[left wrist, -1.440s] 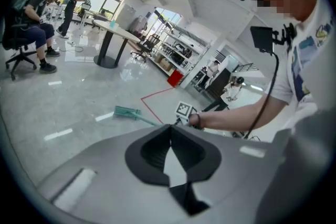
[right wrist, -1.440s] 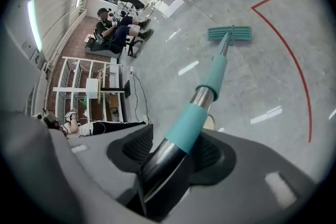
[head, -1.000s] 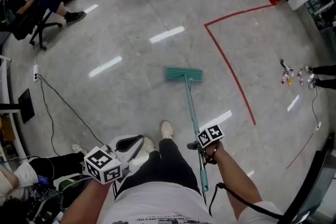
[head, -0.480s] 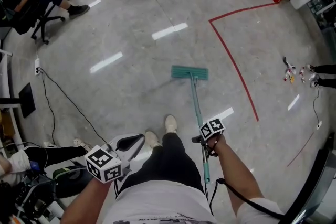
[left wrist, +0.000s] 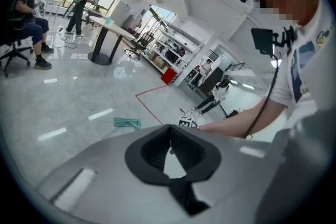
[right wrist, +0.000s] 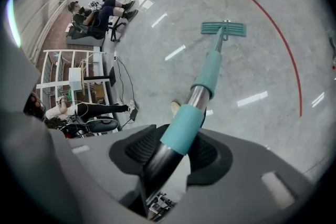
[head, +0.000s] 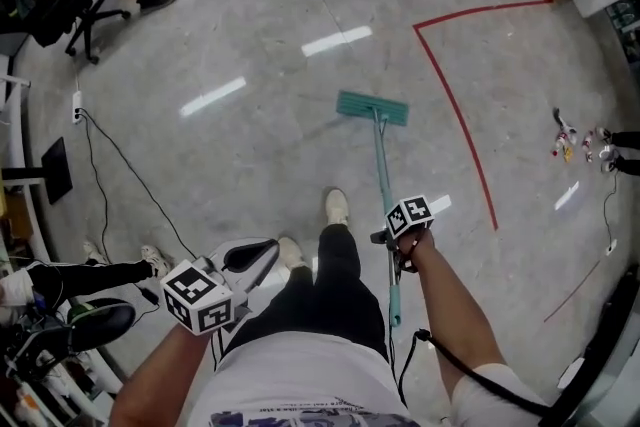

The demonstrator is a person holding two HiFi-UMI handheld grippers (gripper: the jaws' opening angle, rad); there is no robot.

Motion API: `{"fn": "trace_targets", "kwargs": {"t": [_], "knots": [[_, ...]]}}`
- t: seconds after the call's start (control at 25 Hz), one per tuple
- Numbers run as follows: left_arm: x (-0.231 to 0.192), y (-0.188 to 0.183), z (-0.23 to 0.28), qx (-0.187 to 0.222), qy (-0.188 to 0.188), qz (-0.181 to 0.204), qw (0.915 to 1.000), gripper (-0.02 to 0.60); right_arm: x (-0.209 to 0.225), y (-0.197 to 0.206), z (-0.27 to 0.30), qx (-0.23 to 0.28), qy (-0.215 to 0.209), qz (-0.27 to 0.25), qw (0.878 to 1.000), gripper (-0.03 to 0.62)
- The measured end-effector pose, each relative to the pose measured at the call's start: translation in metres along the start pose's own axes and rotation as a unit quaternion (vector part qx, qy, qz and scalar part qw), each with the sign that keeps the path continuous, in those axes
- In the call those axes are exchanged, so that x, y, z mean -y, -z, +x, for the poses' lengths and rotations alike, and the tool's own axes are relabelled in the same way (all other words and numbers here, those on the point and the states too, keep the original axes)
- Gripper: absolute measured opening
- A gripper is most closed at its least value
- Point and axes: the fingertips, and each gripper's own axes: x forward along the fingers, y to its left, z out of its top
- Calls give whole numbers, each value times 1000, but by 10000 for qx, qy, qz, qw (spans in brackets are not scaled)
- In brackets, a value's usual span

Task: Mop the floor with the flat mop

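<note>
Closest in, the left tool (head: 250,260) hangs off by the left leg with its tips pressed together and nothing in them. It's well apart from the mop. Just across the legs, the right tool (head: 394,260) has the mop handle (head: 384,195) between its jaws near the upper end. They're closing on it, and the pads look to be against it already. So the right hand is clearly the nearer one, and probably the one that drives the next stroke.

The handle's long axis runs from beside the right leg straight ahead and away. At the far end the mop head (head: 372,107) sits flat on the floor (head: 250,155), crosswise to the handle. A red tape line (head: 462,125) lies just off to its right.

Count: one flat mop, one head, two tools.
</note>
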Motion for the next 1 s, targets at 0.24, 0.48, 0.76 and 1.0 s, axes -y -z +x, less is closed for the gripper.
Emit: {"fn": "trace_targets", "kwargs": {"t": [0.24,0.48,0.76,1.0], "knots": [[7,-23,28,14,32,-64,10000,3,6,-23,-19,-48,-44,13,10000,170],[15,-38,54,-84,56,-70,9999,3,20,-50,-35,-147,99,-103,9998,167],[8,-51,64,-108,-79,-92,9999,3,33,-80,-45,-199,245,-216,9993,163],[7,-60,71,-90,-168,-215,9996,3,44,-113,-63,-199,296,-224,9991,159]]}}
